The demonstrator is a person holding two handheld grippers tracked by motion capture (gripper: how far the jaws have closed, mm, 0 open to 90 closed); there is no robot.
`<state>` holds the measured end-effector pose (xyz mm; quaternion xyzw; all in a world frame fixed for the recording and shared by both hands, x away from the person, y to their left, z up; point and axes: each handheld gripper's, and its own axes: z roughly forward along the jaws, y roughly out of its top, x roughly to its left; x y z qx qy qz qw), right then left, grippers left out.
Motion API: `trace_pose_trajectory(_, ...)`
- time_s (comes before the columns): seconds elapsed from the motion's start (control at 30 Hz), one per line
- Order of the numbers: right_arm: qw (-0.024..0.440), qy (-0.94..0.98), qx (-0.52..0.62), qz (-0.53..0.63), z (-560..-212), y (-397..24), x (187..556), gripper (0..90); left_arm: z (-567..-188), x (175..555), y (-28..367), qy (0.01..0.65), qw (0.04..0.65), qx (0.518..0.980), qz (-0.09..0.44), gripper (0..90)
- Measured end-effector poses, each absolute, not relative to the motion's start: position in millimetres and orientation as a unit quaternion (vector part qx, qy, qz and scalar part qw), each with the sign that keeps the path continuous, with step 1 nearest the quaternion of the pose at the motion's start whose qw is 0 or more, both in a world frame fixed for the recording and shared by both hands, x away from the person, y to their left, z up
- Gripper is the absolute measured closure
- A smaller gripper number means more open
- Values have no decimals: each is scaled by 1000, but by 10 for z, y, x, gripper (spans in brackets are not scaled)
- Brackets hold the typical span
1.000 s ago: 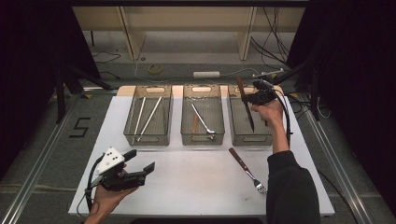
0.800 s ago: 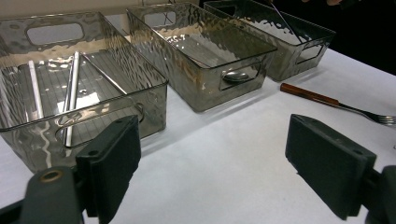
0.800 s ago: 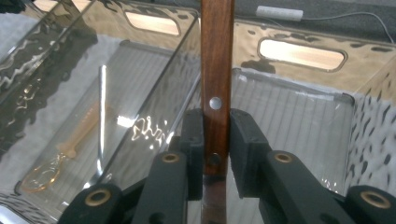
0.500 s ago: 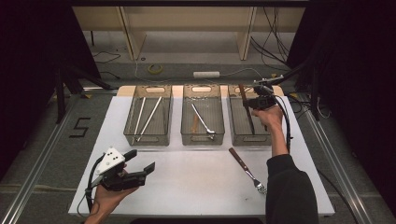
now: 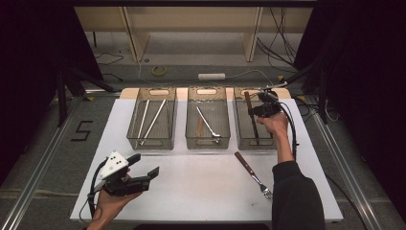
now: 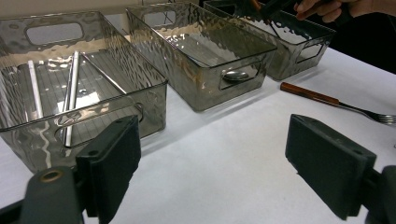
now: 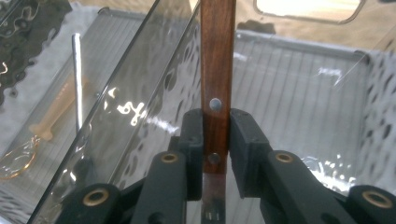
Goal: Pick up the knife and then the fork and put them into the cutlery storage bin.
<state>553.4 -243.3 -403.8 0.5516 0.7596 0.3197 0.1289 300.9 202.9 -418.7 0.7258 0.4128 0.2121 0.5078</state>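
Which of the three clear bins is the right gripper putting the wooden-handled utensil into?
The rightmost bin: the right gripper holds the wooden-handled utensil inside it. The middle bin holds a spoon, the left bin pale sticks.

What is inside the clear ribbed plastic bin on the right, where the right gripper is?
In the right clear plastic bin, the right gripper clamps a wooden-handled utensil. Its working end is too dim to identify, and the hand covers the bin's right side.

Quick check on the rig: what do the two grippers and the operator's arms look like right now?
Both grippers are black, with blocky rectangular pads. The left gripper carries a light grey three-cornered plate with dark dots, and a black cable trails from it. The right gripper has a black cable too. The right arm wears a black sleeve.
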Motion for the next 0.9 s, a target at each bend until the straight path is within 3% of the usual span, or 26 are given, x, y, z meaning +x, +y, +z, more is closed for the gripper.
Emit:
trace_pose_trajectory(0.07, 124, 763, 551, 314, -4061, -2420, 5539, 755, -4186, 3009, 2031, 413, 507, 726, 213, 177)
trace_pose_trajectory(0.27, 124, 755, 562, 315, -4004, -2428, 5528, 546, -4188, 3008, 2032, 414, 508, 724, 213, 177)
trace_pose_trajectory(0.5, 116, 777, 532, 316, -3906, -2403, 5415, 400, -4183, 3006, 2024, 413, 508, 725, 213, 177)
trace_pose_trajectory(0.67, 115, 795, 501, 322, -3795, -2350, 5271, 337, -4185, 3008, 2026, 413, 508, 725, 213, 177)
trace_pose_trajectory(0.9, 122, 818, 458, 326, -3659, -2280, 5000, 316, -4187, 3003, 2028, 414, 509, 724, 214, 177)
